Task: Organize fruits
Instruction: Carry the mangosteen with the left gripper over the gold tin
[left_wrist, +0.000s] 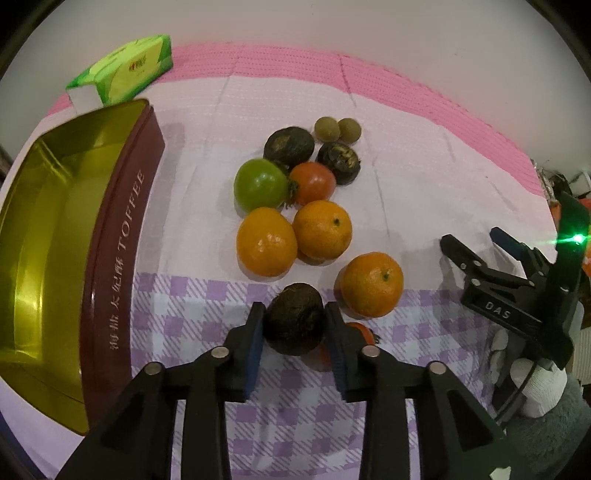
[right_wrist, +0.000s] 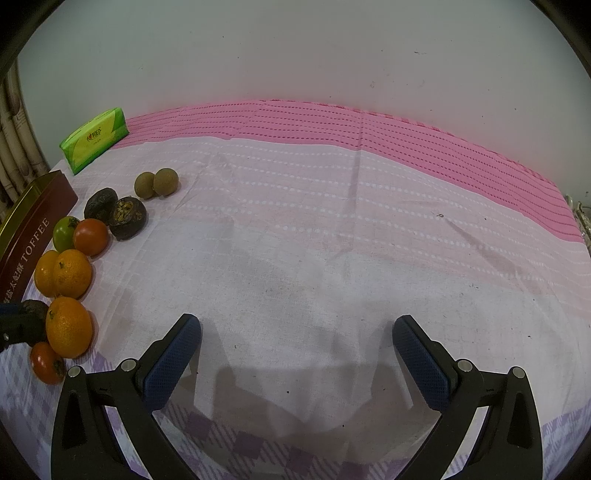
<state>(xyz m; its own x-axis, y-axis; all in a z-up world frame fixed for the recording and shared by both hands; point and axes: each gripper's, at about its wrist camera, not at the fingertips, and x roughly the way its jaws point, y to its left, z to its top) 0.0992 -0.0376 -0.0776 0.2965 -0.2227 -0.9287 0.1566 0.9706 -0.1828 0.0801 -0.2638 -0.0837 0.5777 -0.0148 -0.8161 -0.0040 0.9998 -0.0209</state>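
Observation:
My left gripper (left_wrist: 294, 319) is shut on a dark brown fruit (left_wrist: 294, 318), just above the cloth. Behind it lie three oranges (left_wrist: 320, 229), a green tomato (left_wrist: 259, 183), a red tomato (left_wrist: 312, 182), two more dark fruits (left_wrist: 289, 145) and two small brown-green fruits (left_wrist: 327, 128). Another red tomato (left_wrist: 357, 329) lies partly hidden under the right finger. An open gold toffee tin (left_wrist: 55, 229) stands at the left. My right gripper (right_wrist: 295, 332) is open and empty over bare cloth; it also shows in the left wrist view (left_wrist: 476, 245). The fruit pile (right_wrist: 72, 273) lies at its left.
A green tissue pack (left_wrist: 125, 70) lies behind the tin near the wall; it also shows in the right wrist view (right_wrist: 94, 134). A pink and white cloth (right_wrist: 332, 229) covers the table. The table edge and clutter (left_wrist: 561, 206) are at the right.

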